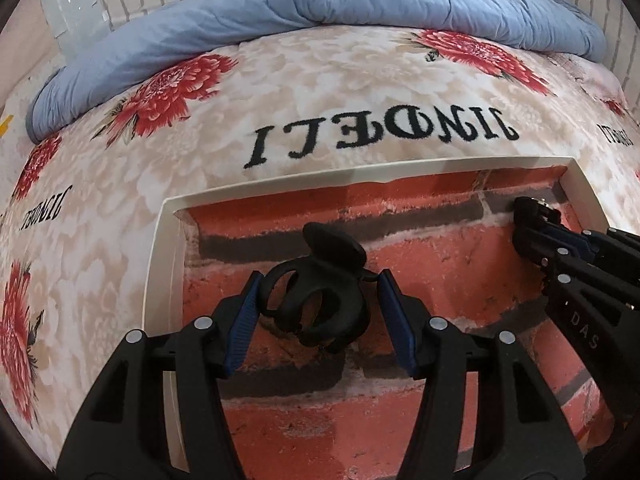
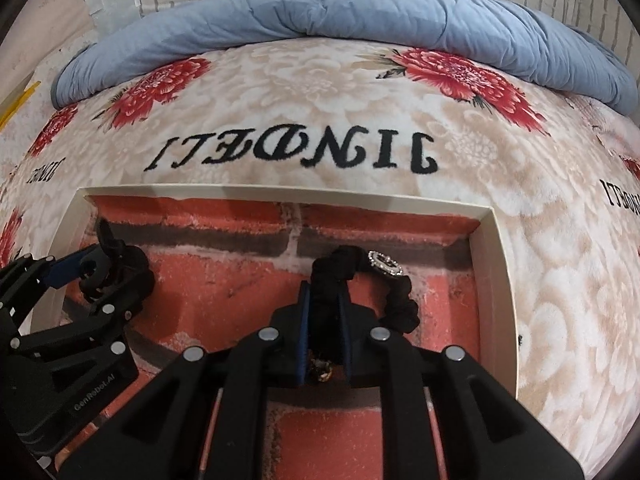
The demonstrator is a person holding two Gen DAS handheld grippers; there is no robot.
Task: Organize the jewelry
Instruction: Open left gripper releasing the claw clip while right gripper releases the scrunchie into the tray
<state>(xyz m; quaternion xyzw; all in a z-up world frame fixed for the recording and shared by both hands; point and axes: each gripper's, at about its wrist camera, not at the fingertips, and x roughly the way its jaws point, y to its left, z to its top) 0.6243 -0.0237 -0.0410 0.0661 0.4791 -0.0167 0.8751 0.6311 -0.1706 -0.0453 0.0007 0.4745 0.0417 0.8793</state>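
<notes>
While the left gripper point(image 1: 318, 308) has its jaws wide, the black hair clip point(image 1: 316, 292) lies right between them on the floor of the tray point(image 1: 168, 280), its long side pointing away toward the far wall. It touches the left pad, not the right one. The right gripper point(image 2: 324, 320) has narrow jaws pinching a black scrunchie point(image 2: 360, 292) with a shiny ring, near the tray's right wall. The tray sits on a flowery bed point(image 1: 320, 92), a blue quilt point(image 1: 320, 8) behind.
</notes>
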